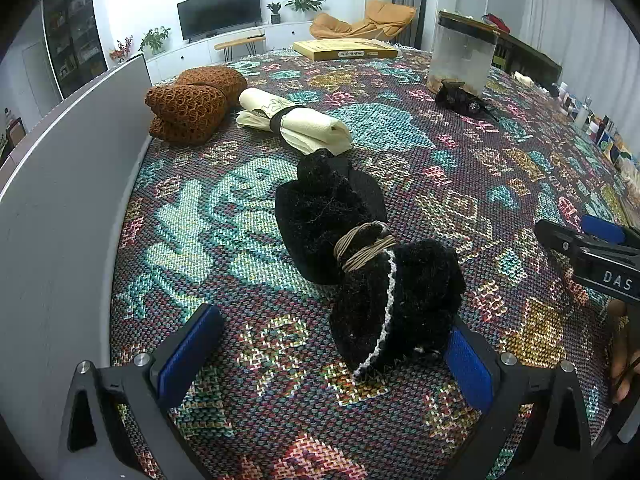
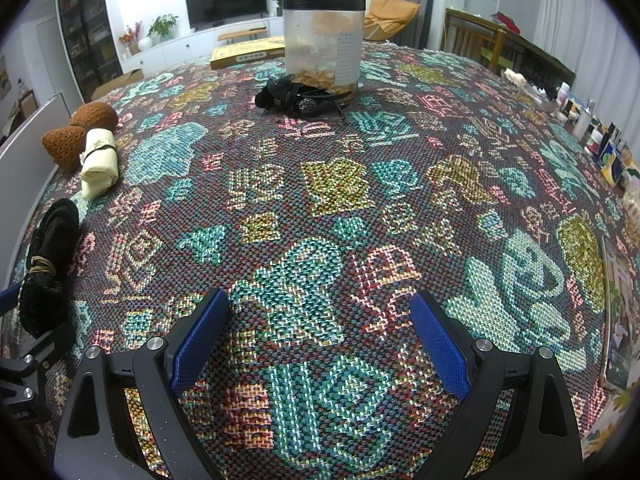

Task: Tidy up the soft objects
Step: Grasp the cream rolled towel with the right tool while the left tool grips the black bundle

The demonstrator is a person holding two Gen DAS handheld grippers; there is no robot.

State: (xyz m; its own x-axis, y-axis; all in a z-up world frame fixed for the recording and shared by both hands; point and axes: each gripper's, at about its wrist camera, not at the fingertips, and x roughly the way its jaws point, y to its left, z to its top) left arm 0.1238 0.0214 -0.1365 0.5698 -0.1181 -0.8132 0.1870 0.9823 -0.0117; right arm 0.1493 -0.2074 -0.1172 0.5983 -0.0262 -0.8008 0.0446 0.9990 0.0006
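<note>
Black fuzzy bundle [image 1: 360, 256], tied around its middle with a tan cord [image 1: 362, 250], lies on the patterned table cloth [image 1: 208, 216] right in front of my left claw [image 1: 332, 350]. The fingers of this claw are wide apart, and the near end of the bundle, with its white stitched edge, sits between them and touches the blue pad [image 1: 468, 364] on the right side. The left pad is apart from the bundle. My right claw [image 2: 320, 334] is also spread open, with nothing between its pads, and it hangs over a bare part of the cloth. From this claw the black bundle is seen far at the left edge.

Behind the black bundle, almost touching its far end, lies a cream cloth roll [image 1: 294, 126] held by a dark band. Just beside it, further to the left, is a brown knitted bundle [image 1: 196, 104], close to a grey panel [image 1: 60, 184] that stands along the left edge of the table.

Further on the right side a small black hair piece [image 2: 296, 98] lies against the foot of a clear round jar [image 2: 324, 44] with a dark rim. At the far edge of the table is a flat yellow box [image 1: 346, 49].
</note>
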